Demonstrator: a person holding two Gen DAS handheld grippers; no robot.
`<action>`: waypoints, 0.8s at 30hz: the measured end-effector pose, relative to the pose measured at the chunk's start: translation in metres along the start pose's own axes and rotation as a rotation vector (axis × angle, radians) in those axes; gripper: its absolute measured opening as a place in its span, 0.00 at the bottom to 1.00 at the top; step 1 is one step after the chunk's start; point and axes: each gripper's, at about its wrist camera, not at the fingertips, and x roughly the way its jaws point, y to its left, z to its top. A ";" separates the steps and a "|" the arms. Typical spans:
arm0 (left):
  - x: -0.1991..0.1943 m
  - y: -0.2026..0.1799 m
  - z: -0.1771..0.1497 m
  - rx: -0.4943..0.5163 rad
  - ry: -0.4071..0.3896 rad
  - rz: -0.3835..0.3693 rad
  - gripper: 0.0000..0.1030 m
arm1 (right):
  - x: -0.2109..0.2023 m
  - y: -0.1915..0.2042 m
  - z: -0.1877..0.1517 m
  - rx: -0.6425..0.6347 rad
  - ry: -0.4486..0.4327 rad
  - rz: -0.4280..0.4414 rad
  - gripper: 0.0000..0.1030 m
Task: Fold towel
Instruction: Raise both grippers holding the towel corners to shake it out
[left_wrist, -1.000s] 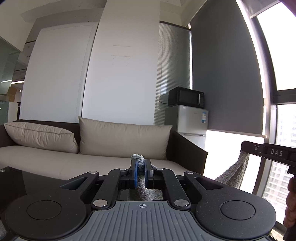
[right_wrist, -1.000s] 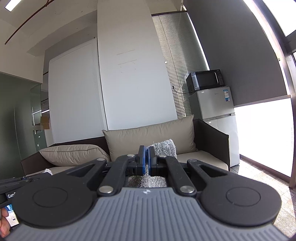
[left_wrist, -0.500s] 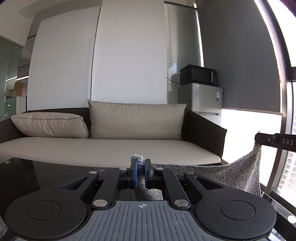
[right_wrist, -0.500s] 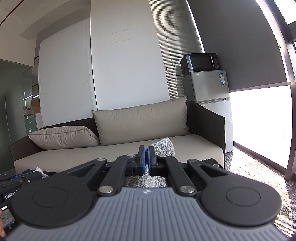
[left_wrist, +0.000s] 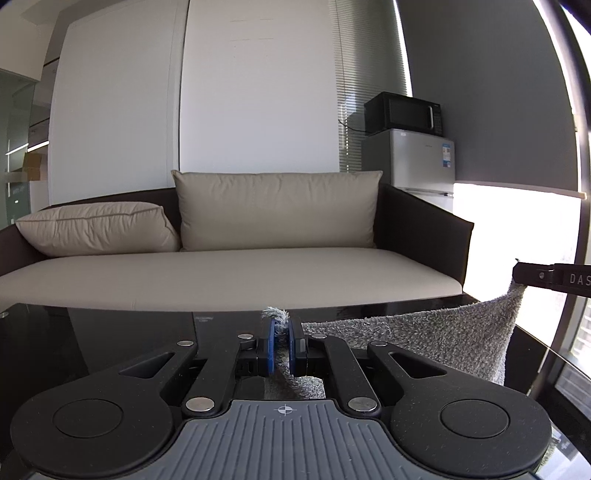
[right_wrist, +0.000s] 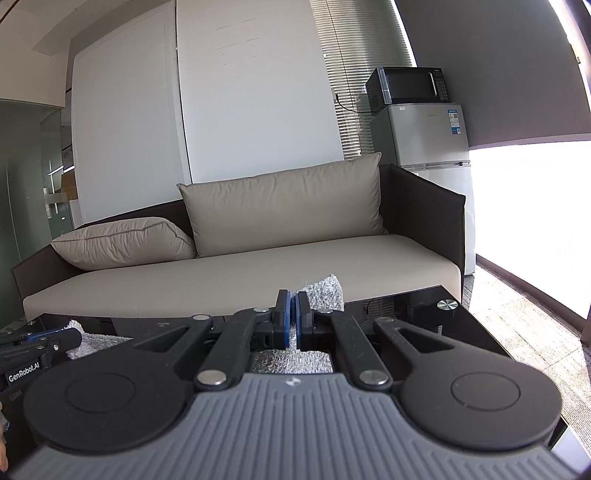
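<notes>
Two handheld grippers each pinch a corner of one grey terry towel (left_wrist: 424, 339) above a glossy black glass surface (left_wrist: 110, 343), with a living-room corner beyond. In the left wrist view, the left gripper (left_wrist: 281, 343) sits at 6 o'clock, its blue-padded fingers (left_wrist: 271, 341) clamped together on a frayed towel corner that pokes up between them. From there the cloth stretches toward 3 o'clock in a sagging band that rises to a second corner, held by the right gripper (left_wrist: 524, 275), a black bar entering from the frame's edge at 3 o'clock. In the right wrist view, the right gripper's own blue fingers (right_wrist: 282, 319) are likewise closed on towel, a bunched tuft standing just past their tips and more cloth lying beneath them. At 9 o'clock in that view the left gripper's tip appears, closed on pale towel fabric. Behind the surface stands a sofa (right_wrist: 258, 269) with a dark frame, a beige seat, a large back cushion (right_wrist: 284, 206) at the centre and a flatter pillow (right_wrist: 122, 247) toward 9 o'clock. Toward 2 o'clock a black microwave (right_wrist: 406, 85) rests on top of a small silver fridge (right_wrist: 424, 136), beside slatted blinds and a very bright window.
</notes>
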 end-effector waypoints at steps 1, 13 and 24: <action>0.005 0.001 -0.002 0.000 0.009 0.001 0.07 | 0.007 -0.001 -0.002 -0.002 0.008 -0.003 0.02; 0.057 0.007 -0.011 0.016 0.093 0.013 0.07 | 0.060 -0.010 -0.019 0.014 0.073 -0.009 0.02; 0.080 0.017 -0.024 0.014 0.162 0.061 0.47 | 0.092 -0.014 -0.037 -0.010 0.169 -0.038 0.46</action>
